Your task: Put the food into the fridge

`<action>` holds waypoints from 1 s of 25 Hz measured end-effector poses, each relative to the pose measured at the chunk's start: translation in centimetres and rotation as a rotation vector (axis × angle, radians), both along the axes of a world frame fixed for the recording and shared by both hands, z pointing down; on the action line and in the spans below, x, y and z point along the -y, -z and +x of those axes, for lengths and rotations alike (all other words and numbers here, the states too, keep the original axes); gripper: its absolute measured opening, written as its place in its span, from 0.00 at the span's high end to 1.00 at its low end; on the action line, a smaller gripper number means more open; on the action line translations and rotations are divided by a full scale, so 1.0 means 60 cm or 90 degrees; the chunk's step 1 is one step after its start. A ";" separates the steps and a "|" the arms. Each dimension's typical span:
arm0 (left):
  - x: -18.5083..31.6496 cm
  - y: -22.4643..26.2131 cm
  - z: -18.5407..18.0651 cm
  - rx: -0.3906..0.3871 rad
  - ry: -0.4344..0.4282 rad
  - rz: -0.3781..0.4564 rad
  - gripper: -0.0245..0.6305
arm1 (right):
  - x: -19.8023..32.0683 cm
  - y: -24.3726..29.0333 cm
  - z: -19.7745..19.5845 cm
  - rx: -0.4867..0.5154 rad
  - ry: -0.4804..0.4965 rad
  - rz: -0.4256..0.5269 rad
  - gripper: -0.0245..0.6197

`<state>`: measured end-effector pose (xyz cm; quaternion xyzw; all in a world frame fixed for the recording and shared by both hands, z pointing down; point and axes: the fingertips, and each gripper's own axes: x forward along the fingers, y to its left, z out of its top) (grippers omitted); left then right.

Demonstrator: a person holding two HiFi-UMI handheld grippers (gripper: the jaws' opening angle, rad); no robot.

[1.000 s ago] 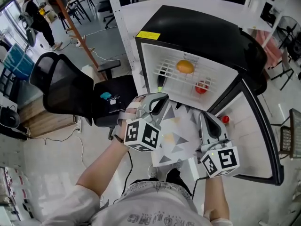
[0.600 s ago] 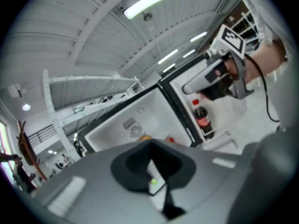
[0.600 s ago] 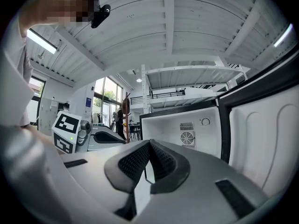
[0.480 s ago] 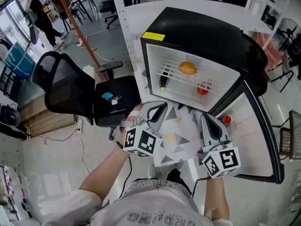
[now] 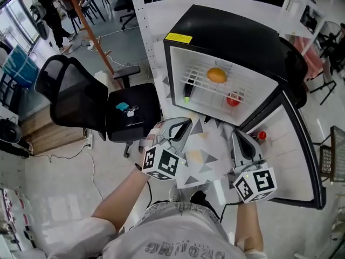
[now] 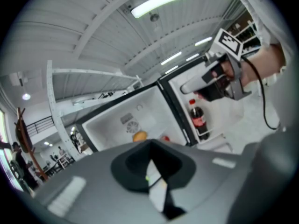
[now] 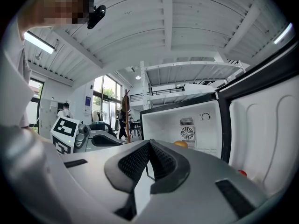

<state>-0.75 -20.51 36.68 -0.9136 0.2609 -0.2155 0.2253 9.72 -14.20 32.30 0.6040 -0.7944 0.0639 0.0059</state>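
Observation:
The small black fridge (image 5: 237,36) stands open, its door (image 5: 302,161) swung out to the right. On its wire shelf lie an orange (image 5: 217,75), a red round fruit (image 5: 233,99) and a dark long vegetable with a green end (image 5: 187,93). A cola bottle (image 6: 198,118) stands in the door rack. My left gripper (image 5: 183,124) and right gripper (image 5: 237,136) hang side by side in front of the fridge. Both are shut with nothing between the jaws. The orange (image 7: 181,143) shows over the right gripper (image 7: 148,146).
A black office chair (image 5: 81,99) with a teal object on its seat stands left of the fridge. A mat with a triangle pattern (image 5: 202,155) lies under the grippers. A white post (image 5: 141,31) rises by the fridge's left side. A person stands far off at top left.
The left gripper has drawn back a little from the fridge opening. The right gripper has barely moved. Both stay shut.

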 end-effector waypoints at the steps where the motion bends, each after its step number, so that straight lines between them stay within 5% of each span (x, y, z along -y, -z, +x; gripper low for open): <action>1: -0.001 -0.002 0.000 -0.002 0.000 -0.003 0.95 | -0.001 -0.003 0.000 0.000 0.000 -0.003 0.97; 25: -0.011 -0.005 0.012 -0.010 -0.007 -0.023 0.95 | -0.005 -0.028 0.007 0.005 0.007 -0.029 0.97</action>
